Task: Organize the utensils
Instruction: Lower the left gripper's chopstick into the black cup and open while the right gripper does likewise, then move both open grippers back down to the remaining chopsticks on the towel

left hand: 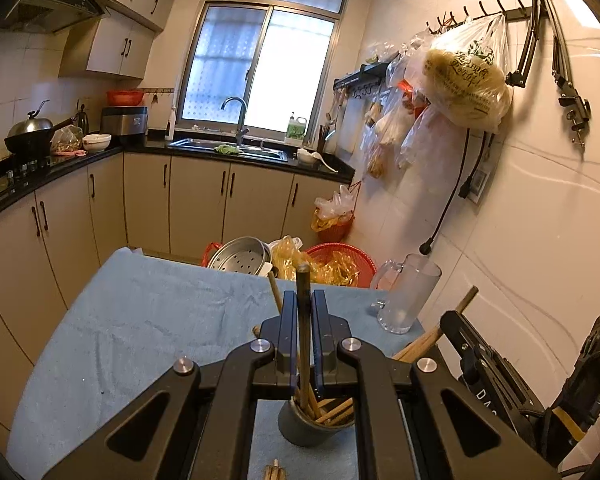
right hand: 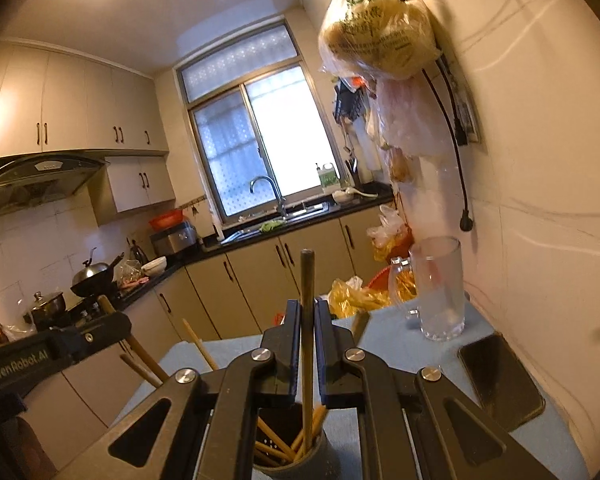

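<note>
A grey cup (left hand: 300, 428) with several wooden chopsticks in it stands on the blue cloth (left hand: 140, 320), right under both grippers. My left gripper (left hand: 304, 300) is shut on one dark-tipped chopstick (left hand: 303, 280). That chopstick stands upright with its lower end inside the cup. In the right wrist view, my right gripper (right hand: 308, 306) is shut on another upright chopstick (right hand: 307, 276), whose lower end also reaches into the cup (right hand: 316, 462). Each gripper shows at the edge of the other's view.
A tall glass mug (left hand: 408, 296) stands at the cloth's far right corner, near the tiled wall. A dark phone (right hand: 500, 380) lies on the cloth to the right. A few chopstick ends (left hand: 274, 472) lie near the front edge. A steel steamer (left hand: 240, 258) and a red basket (left hand: 340, 258) sit beyond the table.
</note>
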